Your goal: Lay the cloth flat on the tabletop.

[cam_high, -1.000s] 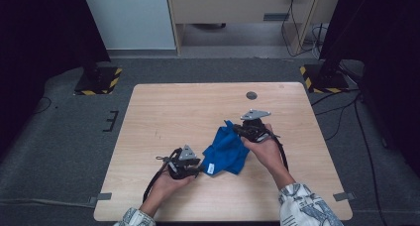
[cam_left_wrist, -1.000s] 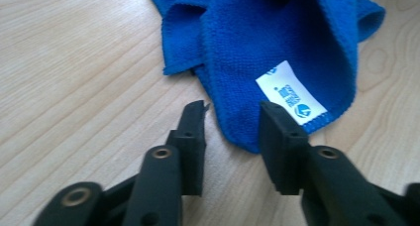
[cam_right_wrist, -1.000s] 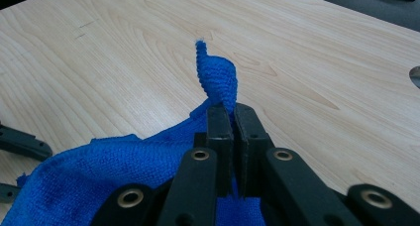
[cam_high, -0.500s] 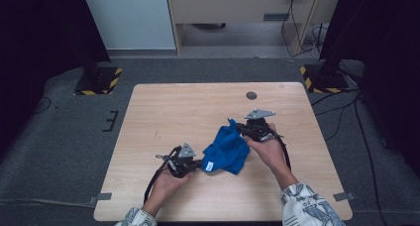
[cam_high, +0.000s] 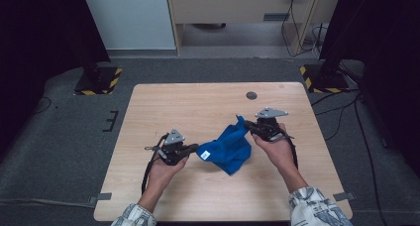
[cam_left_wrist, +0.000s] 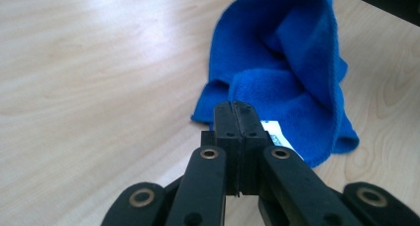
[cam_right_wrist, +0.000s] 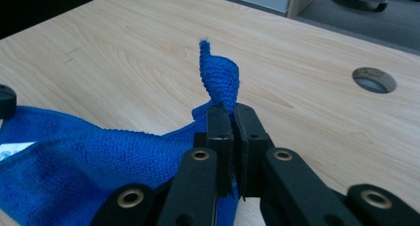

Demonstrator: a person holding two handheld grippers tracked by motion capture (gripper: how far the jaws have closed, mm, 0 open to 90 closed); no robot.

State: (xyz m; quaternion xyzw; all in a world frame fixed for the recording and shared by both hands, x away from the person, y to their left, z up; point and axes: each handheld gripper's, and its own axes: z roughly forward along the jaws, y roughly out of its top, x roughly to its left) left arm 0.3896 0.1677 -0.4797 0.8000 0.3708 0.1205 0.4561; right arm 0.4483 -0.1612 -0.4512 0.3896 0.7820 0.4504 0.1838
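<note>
A crumpled blue cloth [cam_high: 229, 147] hangs between my two grippers over the middle of the wooden table [cam_high: 198, 107]. My left gripper [cam_high: 196, 148] is shut on the cloth's near-left edge, next to a white label [cam_left_wrist: 275, 132]. In the left gripper view its jaws [cam_left_wrist: 236, 107] meet with the blue cloth [cam_left_wrist: 292, 62] bunched just beyond them. My right gripper [cam_high: 246, 127] is shut on the far-right corner. In the right gripper view a twisted tip of cloth [cam_right_wrist: 218, 72] sticks up past the pads [cam_right_wrist: 232, 109], and the rest of the cloth [cam_right_wrist: 74, 156] sags to the left.
A round cable hole [cam_high: 251, 95] lies in the table top behind the right gripper, also seen as the hole [cam_right_wrist: 375, 80] in the right gripper view. Stands with yellow-black bases [cam_high: 99, 80] sit on the grey floor beyond both far corners. A cabinet [cam_high: 237, 8] stands at the back.
Both hands have risen a little and the right one has drifted right. The cloth is now lifted and drawn out between the grippers. The left jaws have shut on its edge.
</note>
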